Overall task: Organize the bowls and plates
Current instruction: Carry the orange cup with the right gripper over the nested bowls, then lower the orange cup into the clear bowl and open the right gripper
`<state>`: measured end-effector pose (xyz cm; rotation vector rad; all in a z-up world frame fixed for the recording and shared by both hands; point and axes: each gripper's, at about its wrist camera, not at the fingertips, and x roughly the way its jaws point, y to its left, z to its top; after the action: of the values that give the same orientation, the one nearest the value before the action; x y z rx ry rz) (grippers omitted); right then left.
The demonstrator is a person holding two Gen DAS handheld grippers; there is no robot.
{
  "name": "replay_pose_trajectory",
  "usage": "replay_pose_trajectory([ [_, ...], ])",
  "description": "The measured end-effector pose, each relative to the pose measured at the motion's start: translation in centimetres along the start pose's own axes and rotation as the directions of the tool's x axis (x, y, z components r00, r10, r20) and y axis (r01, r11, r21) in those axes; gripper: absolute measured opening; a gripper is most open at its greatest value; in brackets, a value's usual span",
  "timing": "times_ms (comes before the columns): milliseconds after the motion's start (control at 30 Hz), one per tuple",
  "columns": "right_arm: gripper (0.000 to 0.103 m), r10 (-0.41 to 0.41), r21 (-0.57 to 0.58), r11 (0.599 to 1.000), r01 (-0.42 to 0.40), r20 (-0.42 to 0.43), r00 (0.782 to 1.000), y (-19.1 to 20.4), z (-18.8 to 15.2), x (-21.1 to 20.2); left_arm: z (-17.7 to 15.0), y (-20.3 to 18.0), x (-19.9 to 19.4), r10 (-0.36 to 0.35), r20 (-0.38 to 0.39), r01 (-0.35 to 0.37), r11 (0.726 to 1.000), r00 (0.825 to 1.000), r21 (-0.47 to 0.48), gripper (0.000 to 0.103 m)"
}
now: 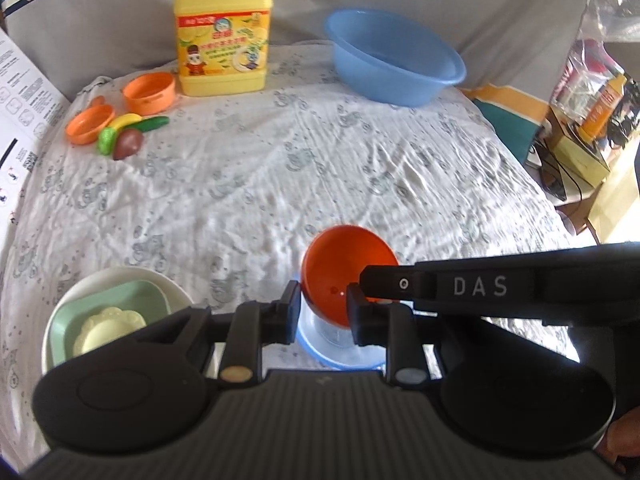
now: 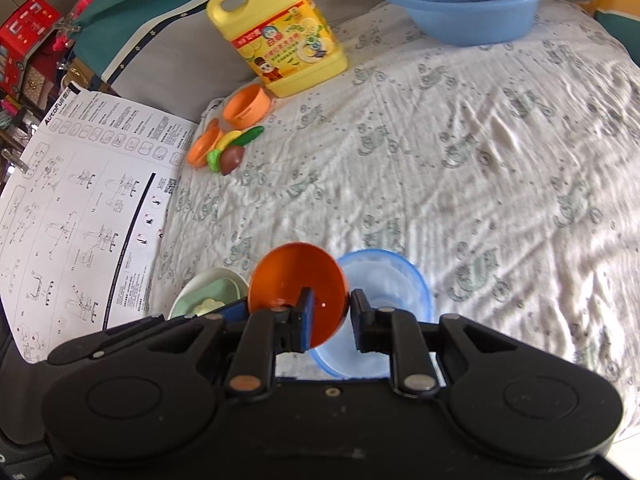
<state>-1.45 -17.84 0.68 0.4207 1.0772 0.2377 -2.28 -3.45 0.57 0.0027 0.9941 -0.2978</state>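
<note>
Both claws, left gripper (image 1: 323, 312) and right gripper (image 2: 331, 318), pinch the tilted glossy orange plastic bowl (image 1: 348, 276) above the near clear blue-rimmed bowl (image 2: 394, 280); nesting it calls for lowering, then releasing.

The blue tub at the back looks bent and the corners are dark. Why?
Left wrist view: the fisheye lens bulges the scene, so the blue tub and the soap jug lean, and the corners go black. Right wrist view: same curving; daylight brightens the white cloth, and the near tool looks blurry.
</note>
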Motion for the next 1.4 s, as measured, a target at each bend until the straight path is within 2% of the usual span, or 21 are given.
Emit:
replay_pose_trajectory([
  [300, 0.022, -0.001, 0.040, 0.999, 0.002, -0.034, 0.999, -2.3, -0.6, 0.9, -0.4, -1.0, 2.3, -0.004, -0.060, 0.005, 1.000, 0.998, 0.016, 0.023],
  [600, 0.023, 0.005, 0.058, 0.998, -0.001, -0.060, 0.998, -2.8, -0.7, 2.1, -0.4, -0.8, 4.1, 0.005, -0.102, -0.003, 1.000, 0.995, 0.013, 0.024],
  [667, 0.026, 0.011, 0.064, 0.998, -0.007, -0.062, 0.998, -2.9, -0.6, 2.3, -0.4, -0.7, 4.3, 0.002, -0.105, -0.001, 1.000, 0.994, 0.013, 0.025],
  [767, 0.032, 0.005, 0.058, 0.998, -0.003, -0.044, 0.999, -2.7, -0.5, 2.1, -0.3, -0.5, 4.0, 0.023, -0.086, -0.022, 1.000, 0.996, 0.014, 0.041],
  [833, 0.041, 0.006, 0.065, 0.998, -0.004, -0.025, 1.000, -2.8, -0.3, 1.6, -0.2, -0.1, 3.4, 0.054, -0.056, -0.053, 0.999, 0.997, 0.012, 0.064],
  [867, 0.054, 0.006, 0.070, 0.998, -0.005, -0.015, 1.000, -2.9, -0.1, 1.4, -0.1, 0.1, 3.1, 0.067, -0.038, -0.066, 0.998, 0.997, 0.009, 0.068],
  [900, 0.063, 0.005, 0.074, 0.997, -0.005, -0.002, 1.000, -3.0, 0.1, 1.1, -0.1, 0.5, 2.7, 0.075, -0.020, -0.074, 0.997, 0.997, 0.005, 0.077],
  [933, 0.082, 0.011, 0.078, 0.997, -0.012, 0.012, 1.000, -3.1, 0.2, 0.8, 0.0, 0.8, 2.4, 0.072, -0.007, -0.072, 0.997, 0.997, -0.001, 0.090],
  [967, 0.092, 0.018, 0.080, 0.997, -0.020, 0.027, 0.999, -3.2, 0.3, 0.5, 0.1, 1.2, 2.1, 0.069, 0.006, -0.069, 0.998, 0.998, -0.012, 0.096],
  [1000, 0.094, 0.019, 0.079, 0.997, -0.023, 0.042, 0.999, -3.2, 0.4, 0.2, 0.0, 1.5, 1.8, 0.069, 0.017, -0.069, 0.997, 0.997, -0.023, 0.103],
  [1100, 0.103, -0.004, 0.080, 0.997, -0.001, 0.055, 0.998, -3.3, 0.6, -0.3, -0.2, 2.3, 1.3, 0.070, 0.029, -0.069, 0.997, 0.997, -0.033, 0.103],
  [1400, 0.103, -0.074, 0.101, 0.992, 0.071, 0.032, 0.997, -4.4, -0.7, -0.2, -1.7, 3.4, 1.4, 0.069, 0.016, -0.068, 0.997, 0.997, -0.025, 0.103],
])
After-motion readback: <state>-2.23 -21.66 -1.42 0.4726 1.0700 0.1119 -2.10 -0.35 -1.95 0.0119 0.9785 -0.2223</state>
